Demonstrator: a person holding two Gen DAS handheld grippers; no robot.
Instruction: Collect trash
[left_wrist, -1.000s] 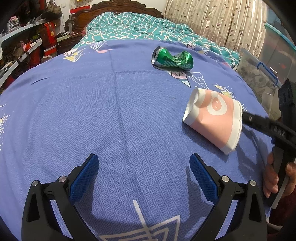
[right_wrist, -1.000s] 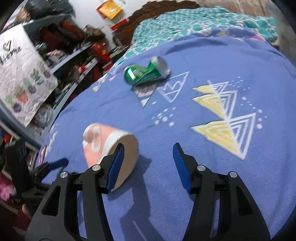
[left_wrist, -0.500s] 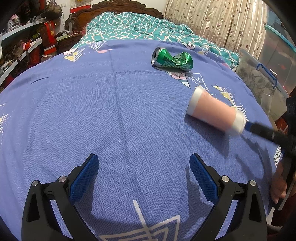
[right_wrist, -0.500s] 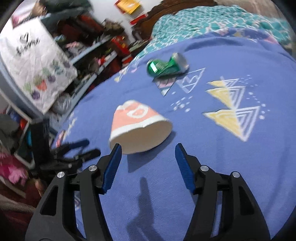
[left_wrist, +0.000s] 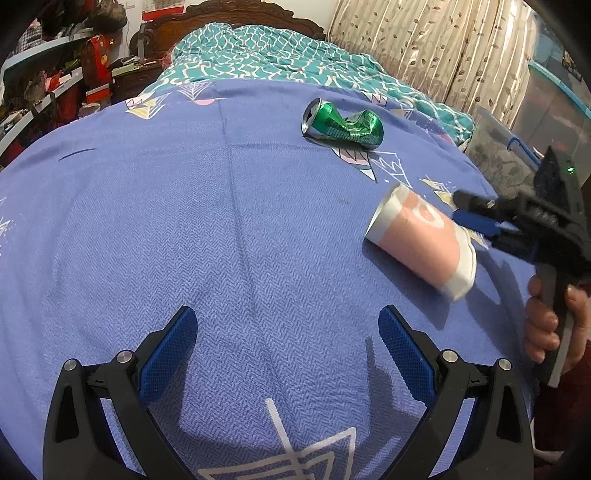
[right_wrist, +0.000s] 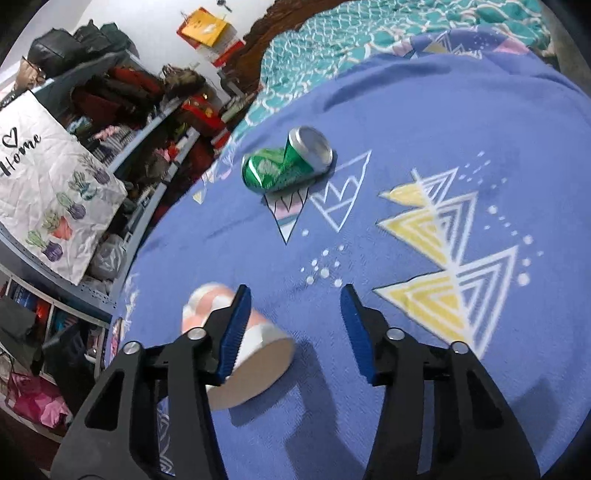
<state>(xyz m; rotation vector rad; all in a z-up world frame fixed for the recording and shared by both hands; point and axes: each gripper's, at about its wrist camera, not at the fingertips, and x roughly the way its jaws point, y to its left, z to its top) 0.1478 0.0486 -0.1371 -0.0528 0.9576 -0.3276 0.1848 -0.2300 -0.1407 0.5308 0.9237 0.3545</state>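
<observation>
Pink cup (right_wrist: 236, 350) against right fingers (right_wrist: 234, 328)

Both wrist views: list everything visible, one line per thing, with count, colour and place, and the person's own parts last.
crushed can: 1, green with silver ends, lying on its side far up the bedspread.
paper cup: 1, pink and white, on its side by the right claw, outside its fingers.
bedspread: 1, purple-blue with triangle prints, covering the bed.
quilt: 1, teal with white pattern, at the head of the bed.
headboard: 1, dark carved wood, behind the quilt.
curtain: 1, beige with leaf print, right of the bed.
shelves: cluttered, grey, left of the bed.
printed bag: 1, white, on the shelves.
hand: 1, gripping the right claw's handle.
left claw: black, blue pads, open.
right claw: same colours, open.
</observation>
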